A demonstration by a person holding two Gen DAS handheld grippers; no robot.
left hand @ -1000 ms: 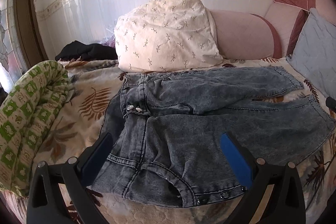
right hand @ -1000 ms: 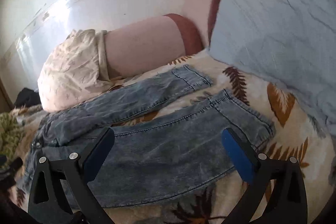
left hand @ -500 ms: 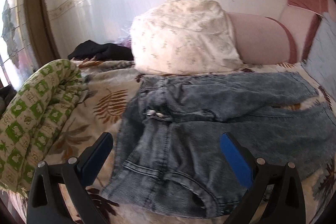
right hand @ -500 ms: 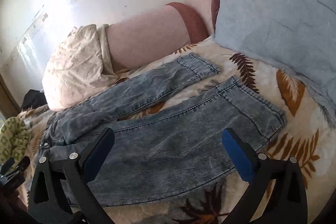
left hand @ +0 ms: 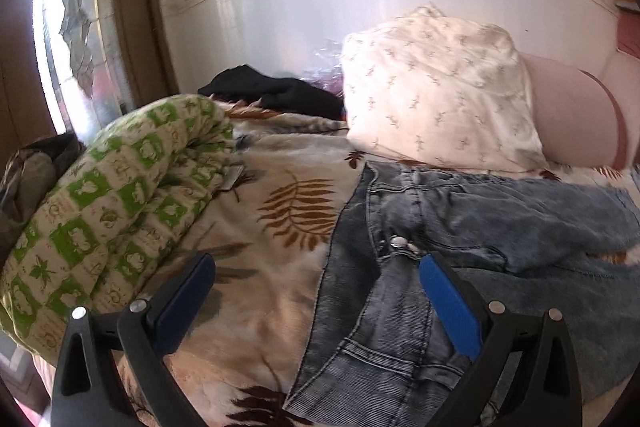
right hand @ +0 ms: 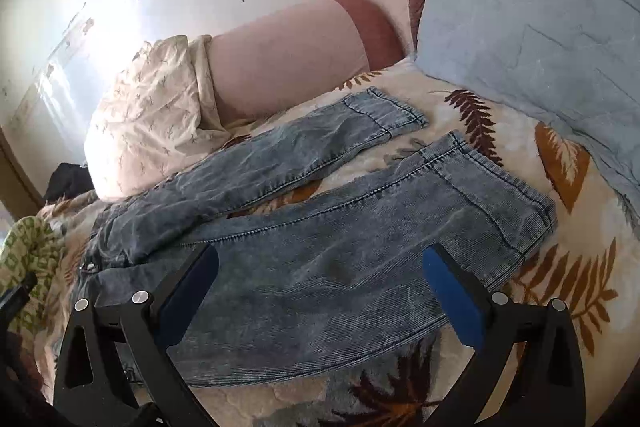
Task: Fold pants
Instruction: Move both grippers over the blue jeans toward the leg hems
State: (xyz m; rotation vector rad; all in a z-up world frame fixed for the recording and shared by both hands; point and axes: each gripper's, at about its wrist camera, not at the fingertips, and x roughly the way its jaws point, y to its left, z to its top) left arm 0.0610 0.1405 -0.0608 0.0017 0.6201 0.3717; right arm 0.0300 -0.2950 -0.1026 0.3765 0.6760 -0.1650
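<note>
Both gripper sets [left hand: 316,269] [right hand: 320,267] gape above flat, seemingly unfolded pants [right hand: 320,267].

Pants [right hand: 304,247] flat on the bedspread [right hand: 568,267] — pillow [left hand: 436,87] behind the waistband, rolled quilt [left hand: 120,203] left.

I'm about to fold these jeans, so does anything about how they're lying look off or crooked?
Yes. The jeans are not flat: the two legs splay apart in a V, and the waistband near the snaps is bunched and rumpled. No damage shows. Both the left gripper and right gripper are open, holding nothing.
</note>
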